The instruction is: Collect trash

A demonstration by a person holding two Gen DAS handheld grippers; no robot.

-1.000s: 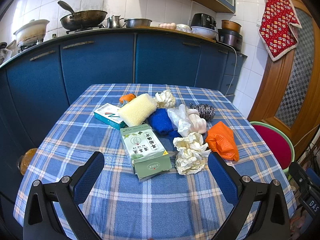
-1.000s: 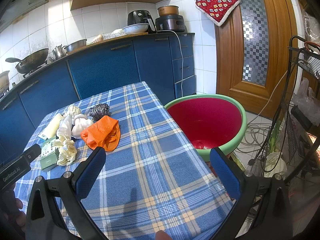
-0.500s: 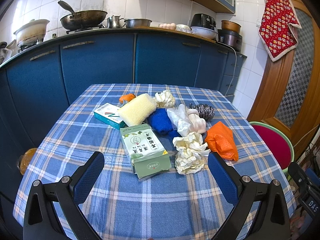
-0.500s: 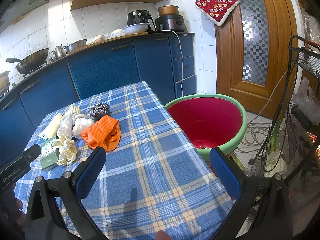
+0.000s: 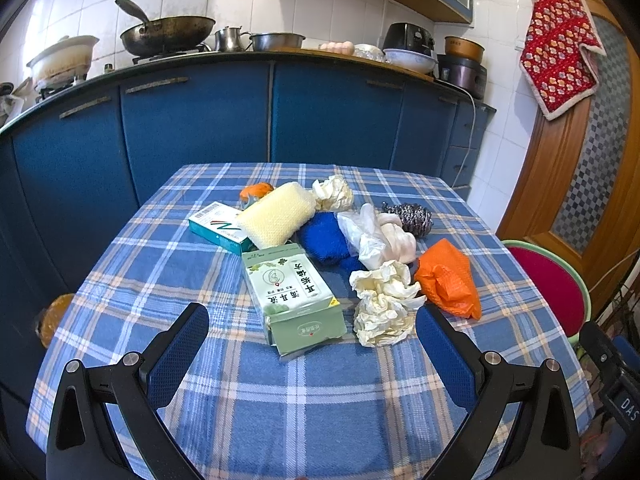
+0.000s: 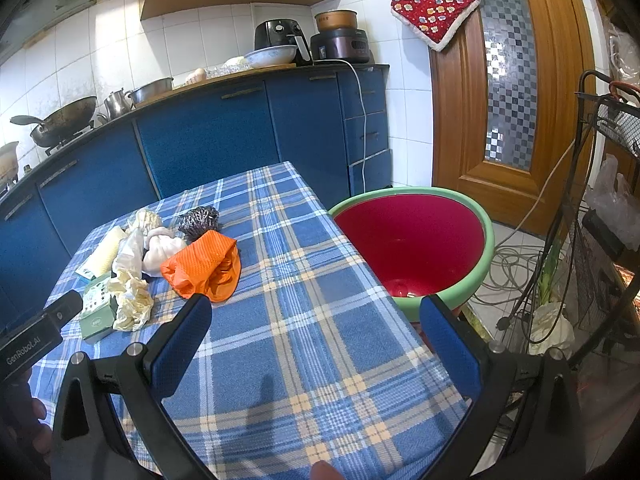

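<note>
Both my grippers, left and right, have fingers spread wide, holding nothing. Box, tissue and orange bag lie clustered on the table. The basin beside it looks empty; collecting seems not yet begun.

Crumpled white paper wad beside green carton; orange bag just right; second wad farther back, possibly tissue; red basin off table edge

woven tablecloth (plaid), crumpled paper
</note>
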